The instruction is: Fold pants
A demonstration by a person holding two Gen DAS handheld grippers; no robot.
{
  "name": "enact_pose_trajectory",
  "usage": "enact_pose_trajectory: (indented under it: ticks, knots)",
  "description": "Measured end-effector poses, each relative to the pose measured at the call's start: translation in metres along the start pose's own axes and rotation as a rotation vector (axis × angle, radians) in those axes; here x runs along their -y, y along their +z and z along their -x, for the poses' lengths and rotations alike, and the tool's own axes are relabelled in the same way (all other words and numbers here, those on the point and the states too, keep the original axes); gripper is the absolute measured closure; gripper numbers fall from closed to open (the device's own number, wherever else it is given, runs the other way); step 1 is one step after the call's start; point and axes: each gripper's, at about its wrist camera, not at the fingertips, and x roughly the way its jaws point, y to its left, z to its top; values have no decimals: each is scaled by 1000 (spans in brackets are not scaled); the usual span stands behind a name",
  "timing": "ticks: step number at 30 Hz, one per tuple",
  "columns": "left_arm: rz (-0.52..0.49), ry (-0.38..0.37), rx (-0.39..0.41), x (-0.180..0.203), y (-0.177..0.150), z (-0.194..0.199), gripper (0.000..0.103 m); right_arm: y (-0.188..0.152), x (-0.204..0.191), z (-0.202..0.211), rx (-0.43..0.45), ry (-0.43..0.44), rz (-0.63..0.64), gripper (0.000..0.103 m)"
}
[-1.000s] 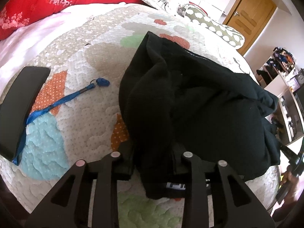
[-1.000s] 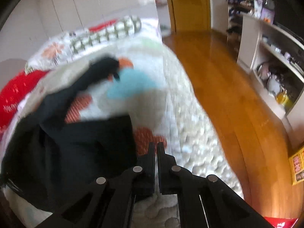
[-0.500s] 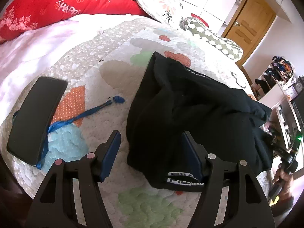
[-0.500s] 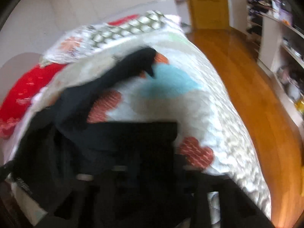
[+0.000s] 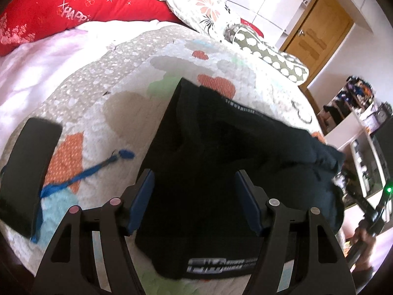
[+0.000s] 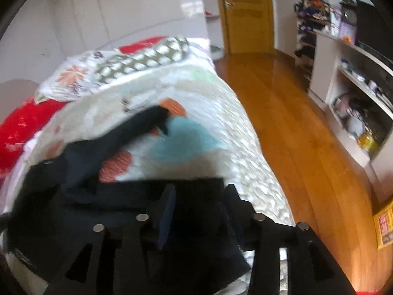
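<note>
The black pants lie bunched in a folded heap on the patchwork quilt of the bed, their printed waistband at the near edge; in the right wrist view one leg stretches away across the quilt toward the pillows. The left hand-held gripper hangs over the near part of the pants, its jaws standing wide with the blue pads clear of the cloth on either side, holding nothing. The right hand-held gripper has just been opening its jaws; they stand partly apart above the pants' near edge, the fabric below and between them, not pinched. Left of the pants on the quilt lie a blue lanyard and, farther left, a black phone. Beyond the pants sits a red pillow.
</note>
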Motion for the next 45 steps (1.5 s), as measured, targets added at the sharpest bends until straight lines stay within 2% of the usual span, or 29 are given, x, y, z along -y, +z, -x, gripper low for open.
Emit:
enact_pose_trajectory:
  ticks: [2, 5, 11, 13, 15, 19, 22, 28, 31, 33, 37, 40, 45]
  knots:
    - [-10, -9, 4, 2, 9, -3, 27, 5, -11, 4, 4, 33, 22, 56]
    - [-18, 11, 2, 7, 18, -11, 27, 11, -26, 3, 1, 89, 39, 56]
    - [-85, 36, -8, 22, 24, -29, 27, 15, -49, -8, -12, 118, 37, 56]
    - [-87, 47, 16, 21, 35, -31, 27, 20, -53, -8, 2, 147, 33, 56]
    - [-97, 30, -2, 20, 50, -38, 27, 25, -59, -5, 12, 166, 43, 56]
    - [-115, 20, -31, 16, 75, -58, 27, 45, -79, -1, 50, 209, 114, 56]
    - [-117, 7, -69, 13, 90, -77, 27, 63, -104, -11, 37, 266, 208, 54]
    - [-116, -60, -149, 4, 112, -114, 27, 80, -184, -61, -67, 337, 468, 53]
    - [-141, -75, -171, 4, 117, -127, 27, 86, -215, -90, -106, 365, 528, 53]
    - [-160, -110, -204, 4, 119, -135, 27, 88, -233, -110, -155, 419, 561, 53]
    - [-176, -154, -235, 2, 128, -145, 26, 80, -260, -140, -238, 411, 693, 53]
    - [-186, -185, -255, 3, 134, -151, 20, 72, -268, -162, -311, 398, 761, 53]
    - [-247, -154, -302, 15, 135, -162, 10, 69, -272, -178, -347, 419, 790, 53]
